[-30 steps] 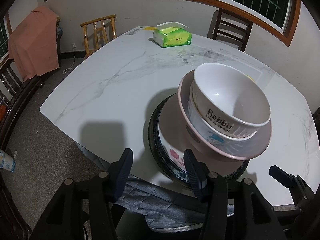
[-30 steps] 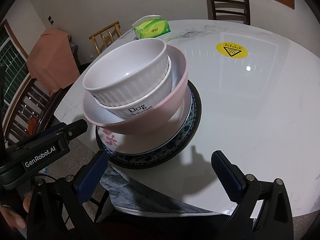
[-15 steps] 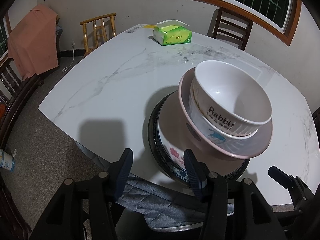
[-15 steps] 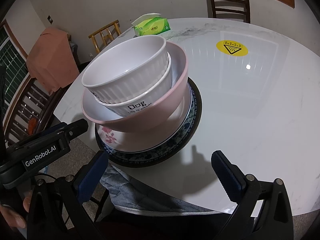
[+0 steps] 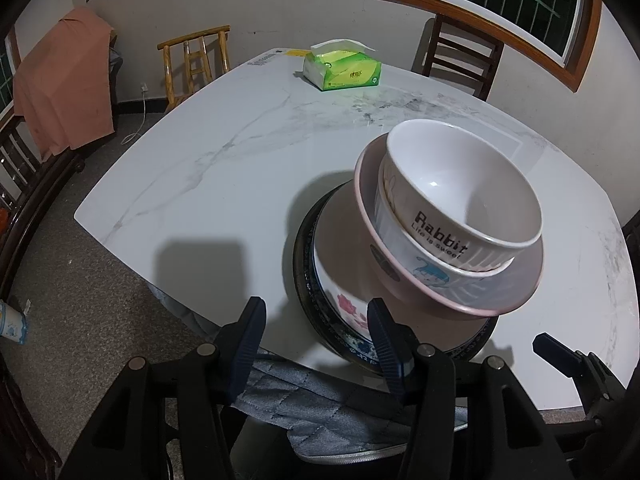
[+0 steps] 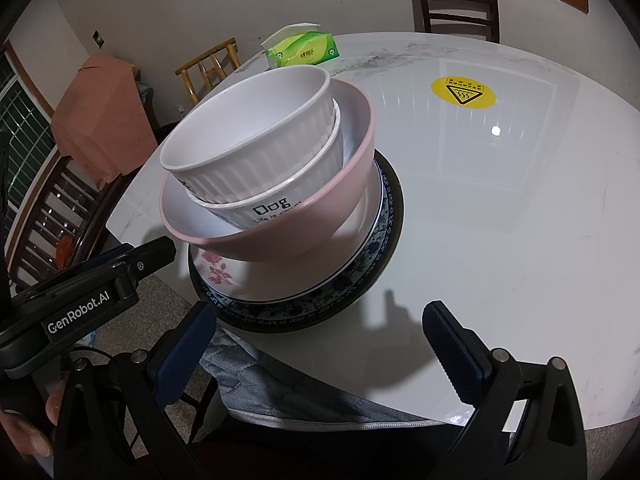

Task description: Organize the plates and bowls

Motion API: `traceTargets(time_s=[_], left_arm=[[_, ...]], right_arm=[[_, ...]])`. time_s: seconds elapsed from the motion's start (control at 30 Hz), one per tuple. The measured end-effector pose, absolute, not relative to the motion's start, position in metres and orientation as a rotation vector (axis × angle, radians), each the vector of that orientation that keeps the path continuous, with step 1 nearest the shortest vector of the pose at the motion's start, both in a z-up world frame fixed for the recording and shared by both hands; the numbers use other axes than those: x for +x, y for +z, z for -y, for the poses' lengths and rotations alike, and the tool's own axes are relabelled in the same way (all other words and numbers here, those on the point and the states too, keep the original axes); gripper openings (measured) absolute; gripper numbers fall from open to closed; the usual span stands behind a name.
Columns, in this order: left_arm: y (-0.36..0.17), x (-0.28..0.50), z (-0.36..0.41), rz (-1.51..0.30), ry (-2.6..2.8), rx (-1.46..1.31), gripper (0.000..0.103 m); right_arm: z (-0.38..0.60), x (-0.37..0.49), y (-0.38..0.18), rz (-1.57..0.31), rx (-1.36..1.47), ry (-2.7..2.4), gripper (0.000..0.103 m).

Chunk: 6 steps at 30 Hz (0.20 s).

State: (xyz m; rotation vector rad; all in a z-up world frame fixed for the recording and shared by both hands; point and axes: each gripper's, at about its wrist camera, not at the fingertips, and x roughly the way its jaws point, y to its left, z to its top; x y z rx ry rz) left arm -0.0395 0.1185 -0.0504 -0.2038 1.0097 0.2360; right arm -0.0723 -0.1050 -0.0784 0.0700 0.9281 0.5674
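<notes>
A stack stands near the front edge of the white marble table (image 5: 220,160). At the bottom is a dark blue patterned plate (image 5: 304,276) (image 6: 384,240), with a white floral plate (image 5: 344,304) (image 6: 224,268) on it. On that sits a pink bowl (image 5: 352,248) (image 6: 320,208), then a white "Dog" bowl (image 6: 272,208), and on top a ribbed white "Rabbit" bowl (image 5: 460,184) (image 6: 248,120). My left gripper (image 5: 316,336) hovers open off the table edge, just left of the stack. My right gripper (image 6: 320,344) stands wide open before the stack, touching nothing.
A green tissue box (image 5: 342,70) (image 6: 302,50) lies at the table's far side, and a yellow warning sticker (image 6: 463,93) at the right. Wooden chairs (image 5: 196,64) ring the table; an orange cloth (image 5: 64,84) hangs at the left. Grey quilted fabric (image 5: 304,392) lies below the grippers.
</notes>
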Motion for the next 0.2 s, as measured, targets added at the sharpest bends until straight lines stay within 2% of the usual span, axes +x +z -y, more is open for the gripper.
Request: traceTargets(time_s=[0.2], left_arm=[[-0.0506, -0.0403, -0.1188, -1.008, 0.234, -0.205, 0.054]], right_arm=[[0.1049, -0.0732, -0.0795, -0.931, 0.072, 0.567, 0.102]])
